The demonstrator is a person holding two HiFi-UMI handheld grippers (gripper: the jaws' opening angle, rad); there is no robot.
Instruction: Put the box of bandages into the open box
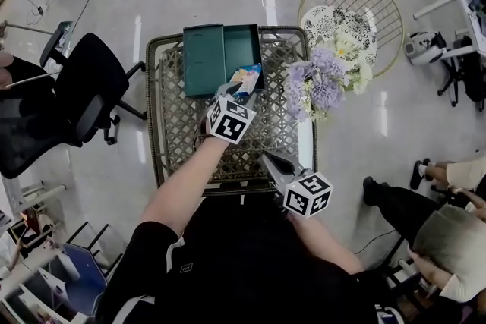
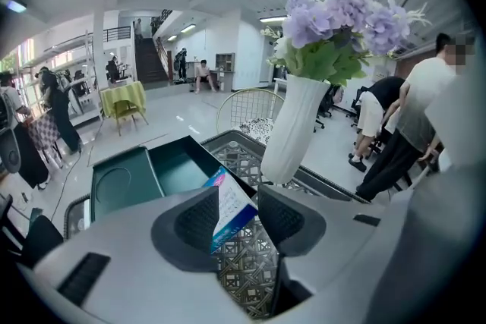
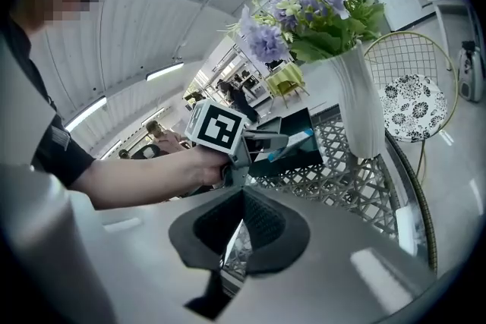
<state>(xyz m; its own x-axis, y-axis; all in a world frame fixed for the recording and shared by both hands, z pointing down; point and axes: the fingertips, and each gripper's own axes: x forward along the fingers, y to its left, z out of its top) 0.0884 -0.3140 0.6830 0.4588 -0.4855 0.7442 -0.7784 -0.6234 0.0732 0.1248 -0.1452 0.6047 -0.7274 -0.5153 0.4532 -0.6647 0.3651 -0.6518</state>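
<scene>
The left hand-held gripper [image 2: 239, 215] is wide, with the box of bandages [image 1: 247, 77] loose between its jaws, over the near rim of the open box [image 1: 203, 61]. It might tip back onto the table [image 1: 179, 129]. The right hand-held gripper [image 3: 241, 230] is closed, empty.

1. The open box [image 1: 243, 48] is free to enter from above; its lid [image 1: 202, 61] lies flat against its left side.
2. The flowers [image 1: 323, 80] in a vase [image 2: 292, 125] stand just right of the box and block entry from that side.
3. The left tool [image 1: 240, 89], with the bandage box [image 1: 247, 77] between its jaws, fills the room over the box's near right corner.
4. The surface [image 1: 182, 125] is bare lattice from the box to the near edge; the right tool [image 1: 267, 158] sits at the near right.
5. A chair [image 1: 72, 99] stands off the left edge.
</scene>
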